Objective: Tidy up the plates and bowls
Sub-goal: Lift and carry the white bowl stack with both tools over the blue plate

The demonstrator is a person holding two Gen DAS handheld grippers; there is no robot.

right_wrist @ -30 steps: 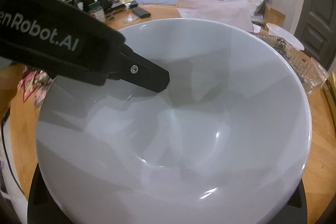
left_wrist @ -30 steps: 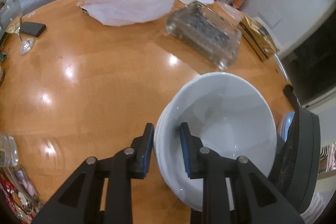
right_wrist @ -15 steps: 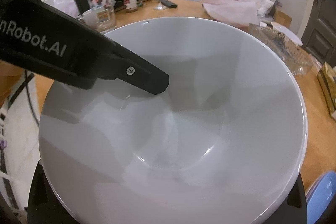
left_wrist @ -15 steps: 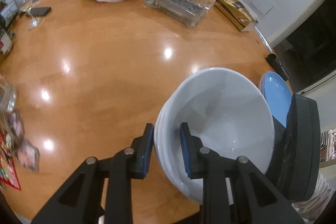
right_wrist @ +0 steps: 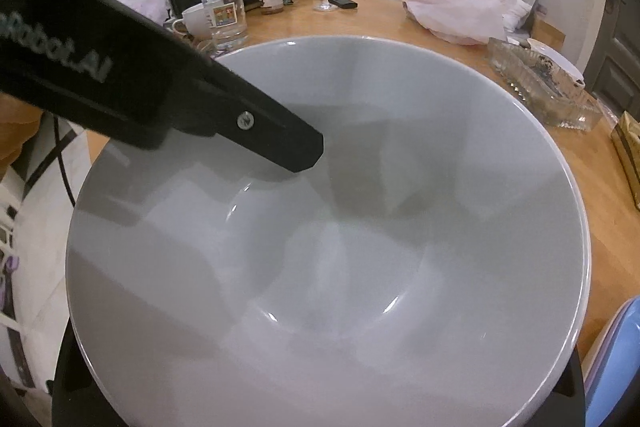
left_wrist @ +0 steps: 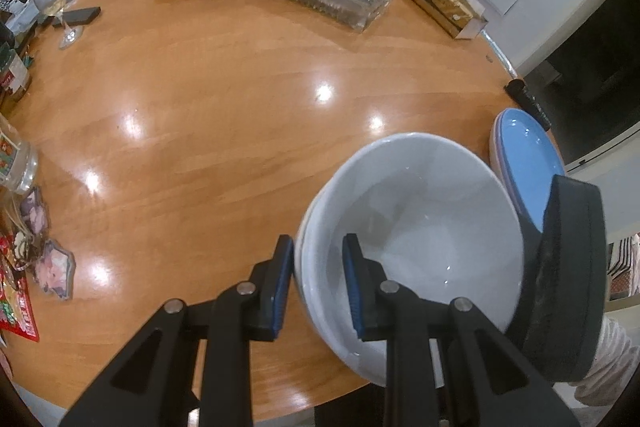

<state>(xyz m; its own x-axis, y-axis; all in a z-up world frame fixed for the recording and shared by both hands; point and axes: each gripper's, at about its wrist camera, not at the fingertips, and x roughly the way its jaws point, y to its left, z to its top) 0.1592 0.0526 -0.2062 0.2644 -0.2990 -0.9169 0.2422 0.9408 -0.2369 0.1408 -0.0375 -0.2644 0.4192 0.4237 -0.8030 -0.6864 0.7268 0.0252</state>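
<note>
With both the left gripper [left_wrist: 318, 277] and the right gripper [left_wrist: 560, 279] pinching opposite rims of the stacked white ceramic bowls [left_wrist: 412, 227] above the round wooden table [left_wrist: 224, 115] edge, uneven grip could tilt them onto the adjacent blue plates [left_wrist: 524, 159].

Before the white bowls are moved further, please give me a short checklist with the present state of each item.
1. Left gripper pinches the rim of the stacked white bowls, one finger inside, one outside: ok.
2. Right gripper closed on the opposite rim: cannot tell, the bowl hides its fingers.
3. Bowls nested evenly: ok.
4. Bowls clear of the blue plate: cannot tell, they overlap in the left view.
5. Bare wooden table ahead for setting down: ok.
</note>
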